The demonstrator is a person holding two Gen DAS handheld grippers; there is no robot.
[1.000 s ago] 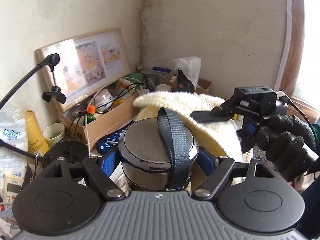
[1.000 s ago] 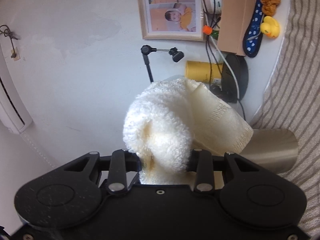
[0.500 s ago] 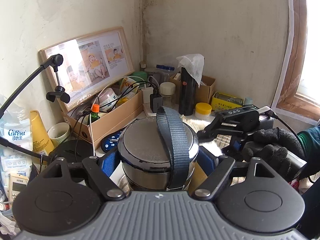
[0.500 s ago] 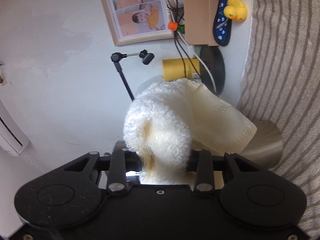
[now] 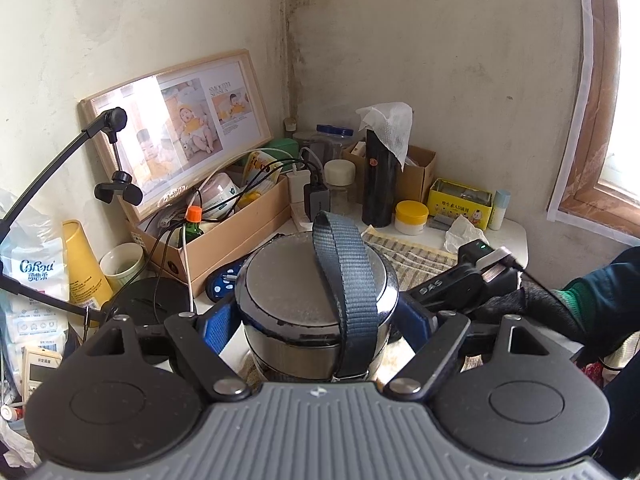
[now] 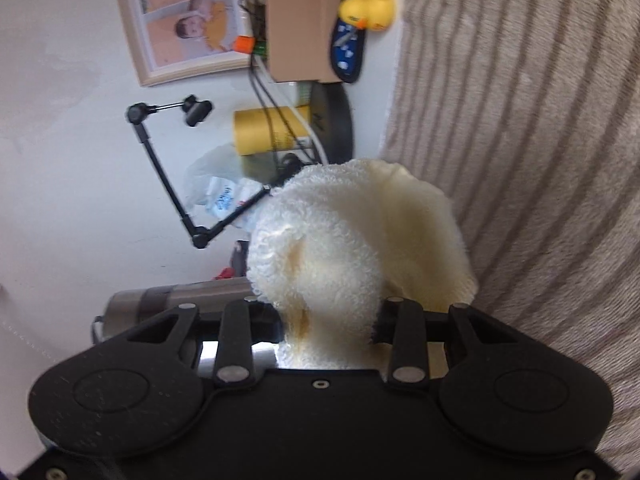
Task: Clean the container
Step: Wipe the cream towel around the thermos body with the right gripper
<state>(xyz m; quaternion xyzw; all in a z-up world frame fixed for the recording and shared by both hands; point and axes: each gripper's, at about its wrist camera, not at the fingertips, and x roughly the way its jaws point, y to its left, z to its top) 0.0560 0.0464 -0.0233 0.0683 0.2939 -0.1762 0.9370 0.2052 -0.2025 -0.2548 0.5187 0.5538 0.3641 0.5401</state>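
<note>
Steel, cream and stripes against a pale wall

The container (image 5: 316, 304) is silver steel with a dark lid and a grey-blue woven strap (image 5: 344, 276); the left tool (image 5: 318, 320) is black with blue pads, the right tool (image 6: 326, 316) all black. The towel (image 6: 360, 240) is cream, yellowed at one fold. The mat (image 6: 540, 160) has beige and brown stripes. The rubber duck (image 6: 366, 6) is yellow, the pouch (image 6: 348, 48) navy with white dots, the cardboard box (image 5: 236, 236) tan, the jar's lid (image 5: 411, 211) yellow.

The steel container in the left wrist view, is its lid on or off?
On. The flat lid covers the container, its strap looping over it, between the left hand-held gripper fingers.
</note>
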